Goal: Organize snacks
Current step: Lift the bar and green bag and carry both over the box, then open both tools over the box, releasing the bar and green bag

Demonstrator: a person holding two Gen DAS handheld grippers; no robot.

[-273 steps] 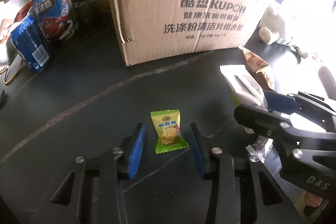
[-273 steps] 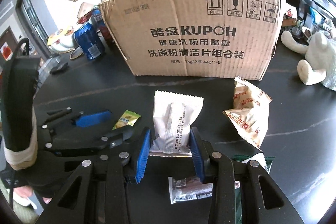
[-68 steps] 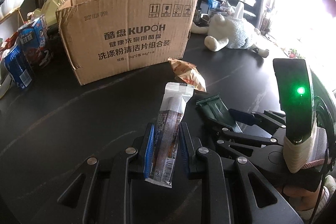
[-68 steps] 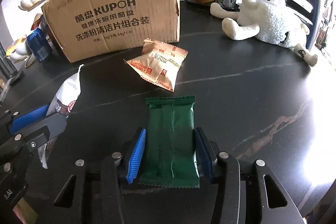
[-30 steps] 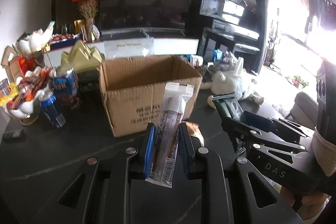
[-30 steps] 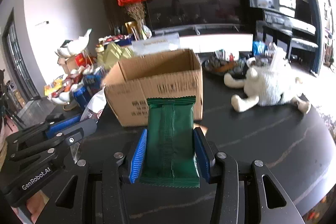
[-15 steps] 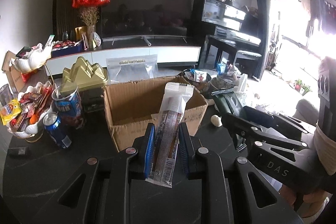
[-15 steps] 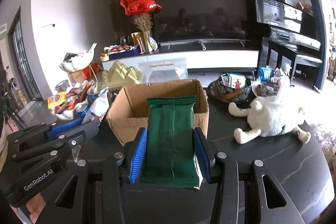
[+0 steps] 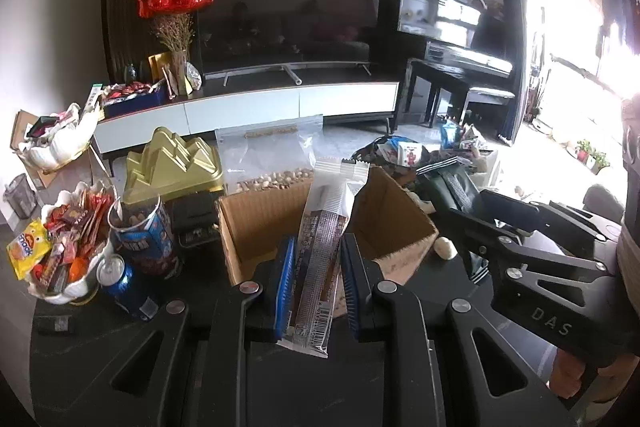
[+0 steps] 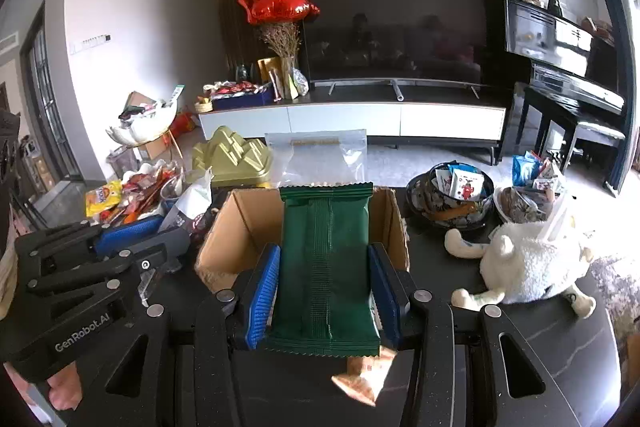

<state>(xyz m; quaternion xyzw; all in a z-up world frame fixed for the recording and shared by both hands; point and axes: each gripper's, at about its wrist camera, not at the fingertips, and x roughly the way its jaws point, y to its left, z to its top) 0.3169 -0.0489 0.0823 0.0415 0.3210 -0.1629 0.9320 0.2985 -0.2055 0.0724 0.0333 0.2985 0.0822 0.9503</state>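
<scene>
Both your grippers have risen since half a second ago, so you now look down into the open cardboard box [image 9: 390,203]. Your left gripper [image 9: 316,279] clamps the white-and-brown snack bar [image 9: 326,227] above the box's near wall; your right gripper [image 10: 325,285] pinches the green packet [image 10: 326,259] upright just before the box.

L gripper [image 9: 316,279]: black frame w/ silver screws, ribbed blue pads [image 9: 286,283], "GenRobot.AI" lettering. R gripper [image 10: 324,295]: same build, marked "DAS". Bare skin at both grips.
</scene>
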